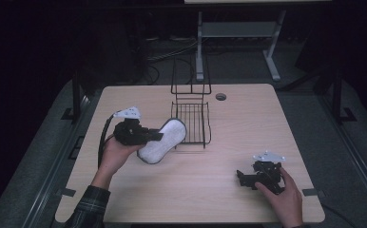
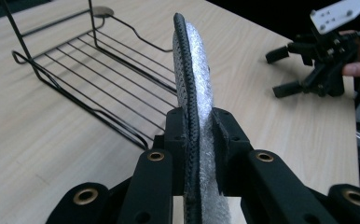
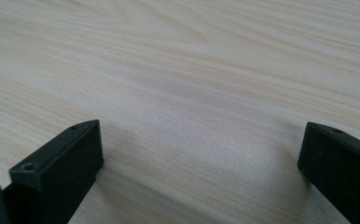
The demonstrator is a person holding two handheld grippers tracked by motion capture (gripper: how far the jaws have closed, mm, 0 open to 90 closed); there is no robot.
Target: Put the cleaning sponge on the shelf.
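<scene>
The pale wooden table (image 1: 210, 190) has much free surface in the middle and near the person, and its edges are far from both hands. The black wire rack with a tall back frame (image 1: 191, 124) stands in the far middle part, with its low front rim toward the person.

The white oval scrubbing pad with a dark stitched border (image 1: 162, 141) is clamped on edge in the left gripper (image 1: 157, 137), lifted above the table, with its far end just beside the rack's front left corner. I judge the step is to bring the pad into the rack. To do it well, the pad should pass above the front rim and come down flat on the wires.

The right gripper (image 1: 241, 179) rests near the right front part, well apart, jaws wide with nothing between.
</scene>
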